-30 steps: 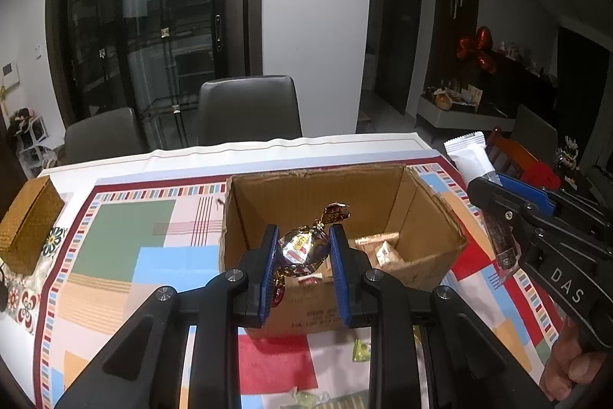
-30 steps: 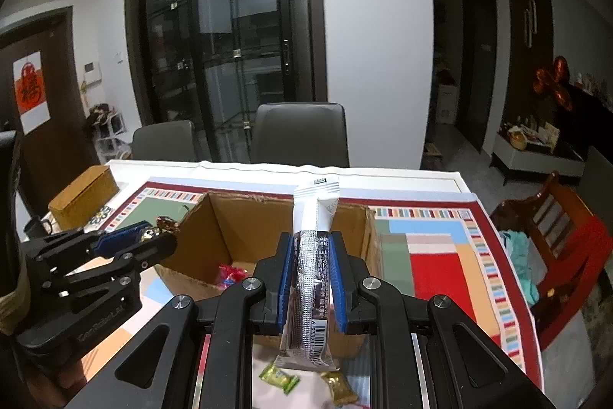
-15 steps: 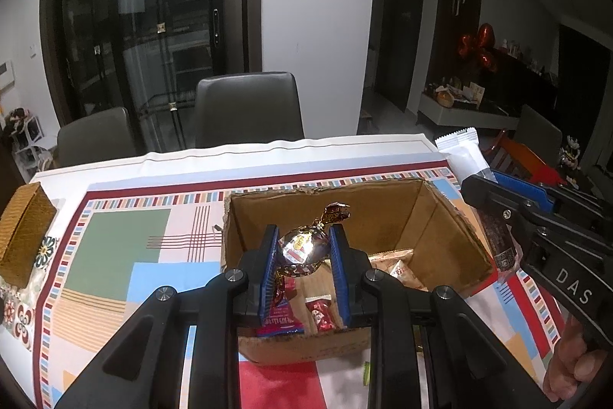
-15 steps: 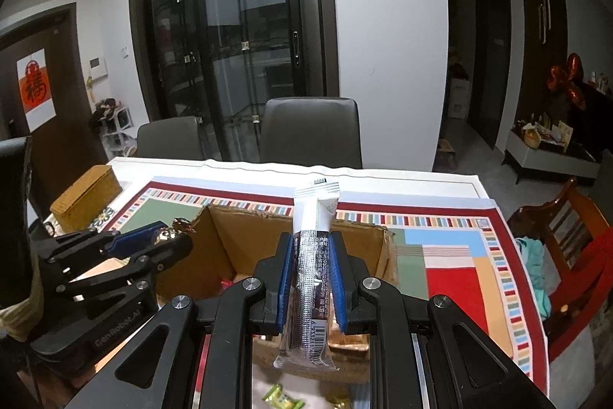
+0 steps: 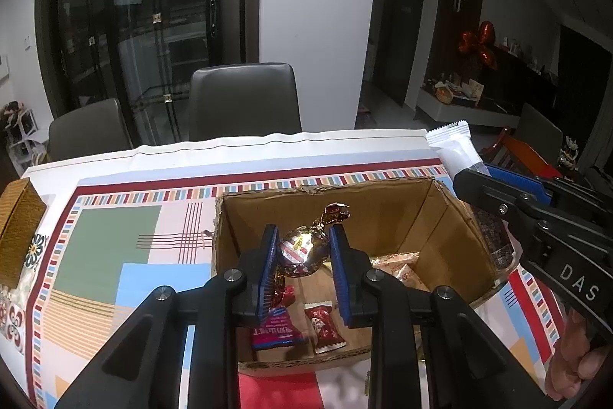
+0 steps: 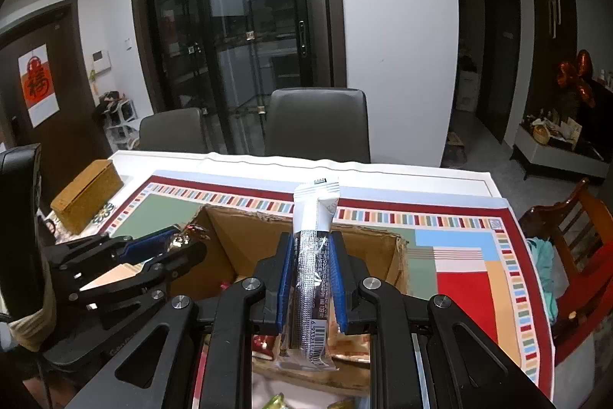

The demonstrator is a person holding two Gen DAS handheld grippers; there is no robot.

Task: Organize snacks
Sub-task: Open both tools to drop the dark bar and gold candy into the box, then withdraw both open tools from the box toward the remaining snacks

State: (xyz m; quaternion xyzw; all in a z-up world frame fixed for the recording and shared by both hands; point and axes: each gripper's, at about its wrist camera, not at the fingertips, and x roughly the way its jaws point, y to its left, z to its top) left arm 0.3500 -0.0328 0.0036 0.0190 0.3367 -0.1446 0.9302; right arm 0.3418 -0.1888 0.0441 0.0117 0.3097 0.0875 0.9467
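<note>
— Since a second ago, both grippers are sitting further over the cardboard box (image 5: pixel 383 217); back then the box lay ahead of them. What is the left wrist view showing?

— Looking along the left gripper (image 5: pixel 302 255), its blue pads are pinching a foil-wrapped candy (image 5: pixel 302 250) above the box's open top. The candy's long axis is running diagonally, with one twisted end (image 5: pixel 336 212) pointing up and to the right, away from the camera, and the other end tucked low beside the left pad. Down on the box floor a pink packet (image 5: pixel 276 332) and a red candy (image 5: pixel 325 326) are lying flat. At the right edge the right gripper (image 5: pixel 494 186) is reaching in over the box's right wall, with a white bar end sticking out past it.

— And the right wrist view?

— There the right gripper (image 6: pixel 311 278) is squeezing a long snack bar (image 6: pixel 312 263) between its pads. The bar is lying along the fingers, its white crimped end pointing away toward the far side of the table (image 6: pixel 440 179), its barcode end hanging near the camera. It is hovering over the box (image 6: pixel 249 229). On the left, the left gripper (image 6: pixel 184 244) is showing with the candy's gold foil at its tip. A colourful tablecloth (image 6: pixel 459 278) is lying under the box.
</note>
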